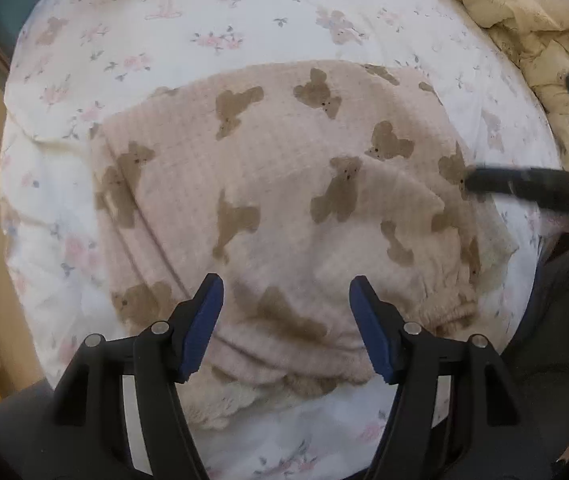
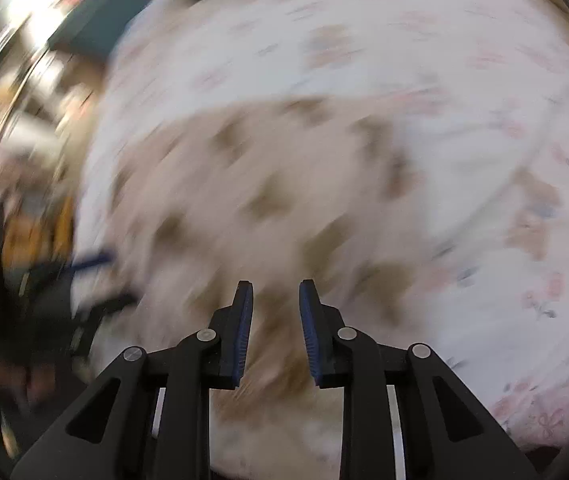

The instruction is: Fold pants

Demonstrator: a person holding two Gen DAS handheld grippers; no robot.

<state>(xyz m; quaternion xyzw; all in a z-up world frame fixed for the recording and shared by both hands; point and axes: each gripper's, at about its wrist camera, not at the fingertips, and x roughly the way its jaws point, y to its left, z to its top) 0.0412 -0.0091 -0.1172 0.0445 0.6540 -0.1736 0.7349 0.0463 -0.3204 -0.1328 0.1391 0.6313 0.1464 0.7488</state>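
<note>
The pants [image 1: 284, 200] are pale pink with brown teddy bears. They lie folded in a rough rectangle on a white floral bed sheet [image 1: 212, 20]. Their elastic waistband [image 1: 444, 312] shows at the lower right. My left gripper [image 1: 286, 300] is open and empty, just above the near edge of the pants. My right gripper [image 2: 275, 304] is open with a narrower gap and empty, over the pants [image 2: 252, 200]; that view is blurred by motion. The right gripper also shows in the left wrist view [image 1: 524, 184], blurred, at the right edge of the pants.
A cream quilt [image 1: 524, 20] lies bunched at the back right of the bed. A dark teal bed frame [image 1: 0, 8] runs along the left. The person's leg [image 1: 552, 352] is at the lower right. Cluttered room items [image 2: 24, 60] lie beyond the bed's left side.
</note>
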